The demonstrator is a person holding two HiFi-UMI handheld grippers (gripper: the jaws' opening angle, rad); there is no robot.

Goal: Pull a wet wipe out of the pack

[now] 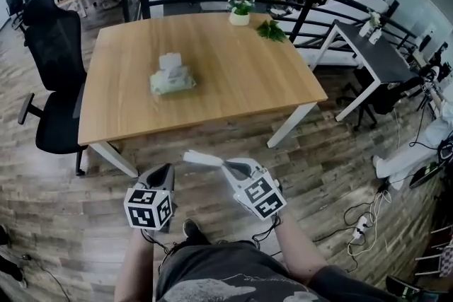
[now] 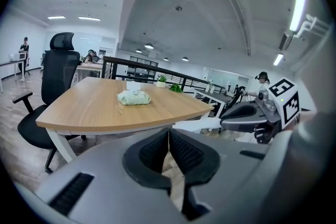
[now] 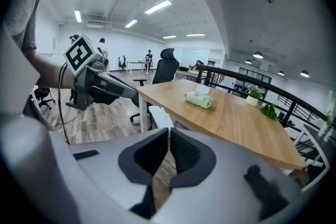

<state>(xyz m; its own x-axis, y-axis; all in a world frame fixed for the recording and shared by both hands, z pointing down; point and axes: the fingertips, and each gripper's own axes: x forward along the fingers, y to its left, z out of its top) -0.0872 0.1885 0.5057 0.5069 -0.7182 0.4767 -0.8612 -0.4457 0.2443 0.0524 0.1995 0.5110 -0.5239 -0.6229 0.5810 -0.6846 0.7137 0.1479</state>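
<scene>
The right hand-held gripper (image 1: 226, 165) pinches a white wet wipe (image 1: 202, 158), well apart from the pack (image 1: 172, 79) on the desk (image 1: 248, 74); the left hand-held gripper (image 1: 165, 169) is clenched, empty. The pinch likely needs firmness, with the wipe kept off the floor

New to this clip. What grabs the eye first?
A white wipe is pinched in the shut right gripper, low in the head view, short of the table. The pack sits mid-table with a fresh sheet poking up. The left gripper hangs shut and empty beside the right.
</scene>
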